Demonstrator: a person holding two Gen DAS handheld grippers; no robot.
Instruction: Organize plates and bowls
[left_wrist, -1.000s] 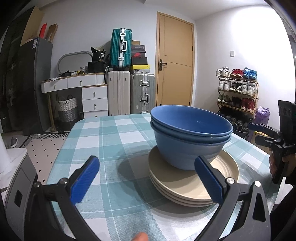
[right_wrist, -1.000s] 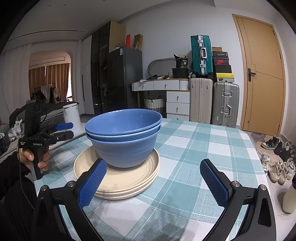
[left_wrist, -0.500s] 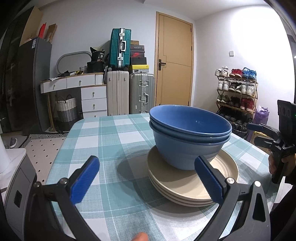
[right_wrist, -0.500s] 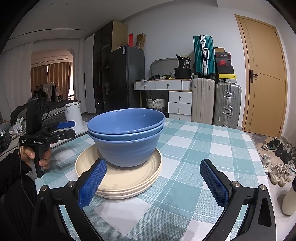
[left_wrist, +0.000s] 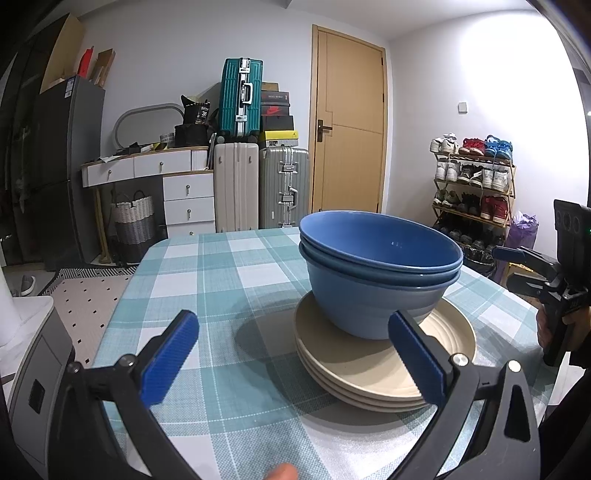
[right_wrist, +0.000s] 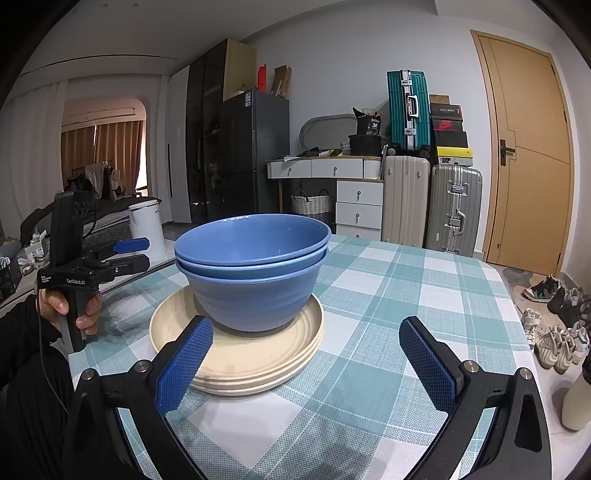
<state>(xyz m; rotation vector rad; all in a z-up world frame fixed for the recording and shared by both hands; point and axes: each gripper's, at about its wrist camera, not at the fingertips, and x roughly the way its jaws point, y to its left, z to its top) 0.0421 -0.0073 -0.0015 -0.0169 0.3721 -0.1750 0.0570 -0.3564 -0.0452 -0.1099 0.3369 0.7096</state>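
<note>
Left gripper (left_wrist: 293, 356) and right gripper (right_wrist: 304, 363), both spread wide and empty; two nested blue bowls (right_wrist: 253, 269) atop stacked cream plates (right_wrist: 236, 354) on checked tablecloth (right_wrist: 399, 280); beyond, Nike-swoosh shoebox (right_wrist: 447, 124), bag (right_wrist: 369, 125) marked "36".

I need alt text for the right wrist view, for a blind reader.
Two nested blue bowls sit on stacked beige plates on a checked tablecloth. The open right gripper frames them; the left gripper is at far left.
</note>
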